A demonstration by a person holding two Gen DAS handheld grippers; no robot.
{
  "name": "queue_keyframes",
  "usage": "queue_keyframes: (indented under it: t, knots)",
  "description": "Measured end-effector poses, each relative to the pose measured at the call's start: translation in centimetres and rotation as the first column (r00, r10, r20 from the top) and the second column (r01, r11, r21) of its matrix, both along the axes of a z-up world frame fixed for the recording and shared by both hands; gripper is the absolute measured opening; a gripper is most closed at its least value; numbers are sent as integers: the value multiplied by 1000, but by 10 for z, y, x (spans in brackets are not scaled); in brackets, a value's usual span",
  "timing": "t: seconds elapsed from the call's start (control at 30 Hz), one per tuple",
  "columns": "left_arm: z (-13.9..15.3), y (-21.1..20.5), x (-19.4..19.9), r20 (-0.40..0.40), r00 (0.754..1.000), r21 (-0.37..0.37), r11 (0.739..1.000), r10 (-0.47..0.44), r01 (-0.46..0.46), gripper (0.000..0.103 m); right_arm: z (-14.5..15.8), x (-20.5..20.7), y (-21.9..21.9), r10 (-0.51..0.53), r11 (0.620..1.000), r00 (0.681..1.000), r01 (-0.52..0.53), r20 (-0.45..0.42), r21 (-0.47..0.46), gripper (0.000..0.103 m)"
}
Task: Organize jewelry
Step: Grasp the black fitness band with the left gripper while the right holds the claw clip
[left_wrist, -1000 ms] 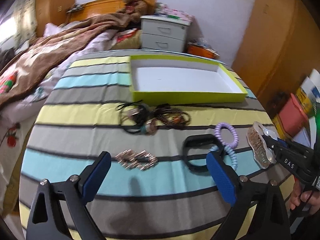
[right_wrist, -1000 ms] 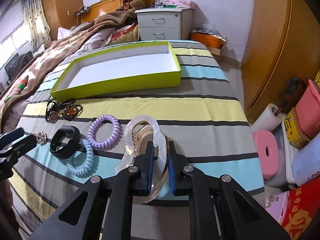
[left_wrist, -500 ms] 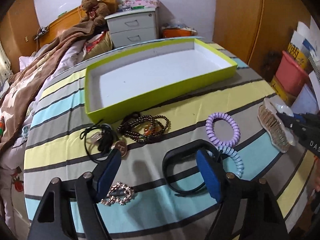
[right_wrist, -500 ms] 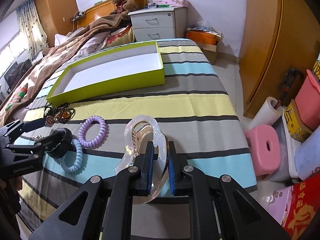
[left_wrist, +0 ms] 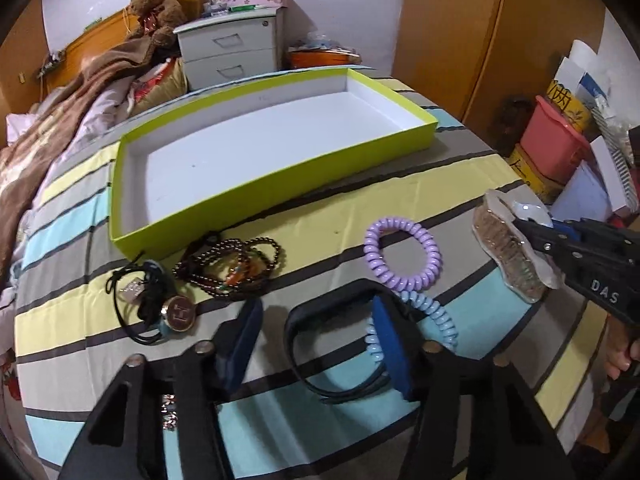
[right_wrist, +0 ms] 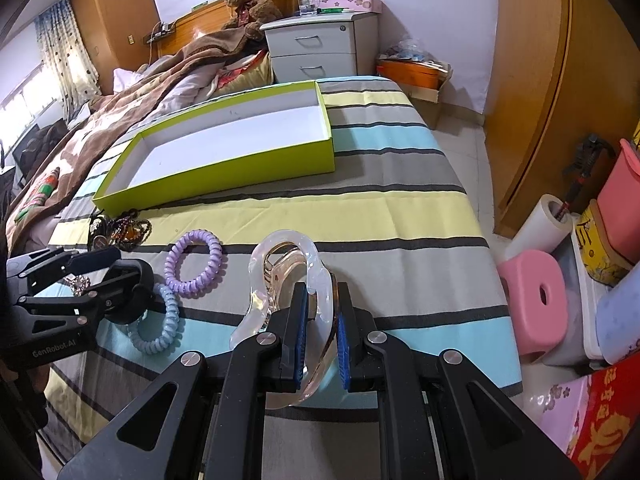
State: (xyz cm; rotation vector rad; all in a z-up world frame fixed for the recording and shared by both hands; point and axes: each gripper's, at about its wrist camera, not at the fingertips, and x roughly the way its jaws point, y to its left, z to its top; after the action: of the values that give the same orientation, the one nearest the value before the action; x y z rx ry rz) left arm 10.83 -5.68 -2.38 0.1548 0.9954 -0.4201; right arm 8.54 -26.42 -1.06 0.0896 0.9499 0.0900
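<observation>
While right gripper (right_wrist: 319, 330) held clear hair claw (right_wrist: 288, 276) clamped between pads, left gripper (left_wrist: 316, 340) was mid-pickup: jaws half-wide, just been closing, straddling left side of black bracelet (left_wrist: 320, 344); pad contact not confirmed. Green tray (left_wrist: 256, 184) lay beyond both, nothing inside. Next move, judged: finish closing, lift, carry to tray.

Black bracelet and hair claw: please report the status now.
Right gripper shut on clear hair claw. Left gripper jaws just closing around black bracelet, not yet pressing. Green box empty, path clear.
</observation>
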Motion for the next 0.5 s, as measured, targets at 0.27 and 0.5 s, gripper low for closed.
queue_keyframes:
  t: [0.27,0.5]
  knots:
    - [1,-2,-2,-2,1000,-9,1000,-8,8,42,1,1,-1,-2,1000,1000,2,1,6,13]
    - [-3,-2,-7,-12,999,31,999,-39,39,22,2,1,-2,-4,1000,1000,4,6,12,13]
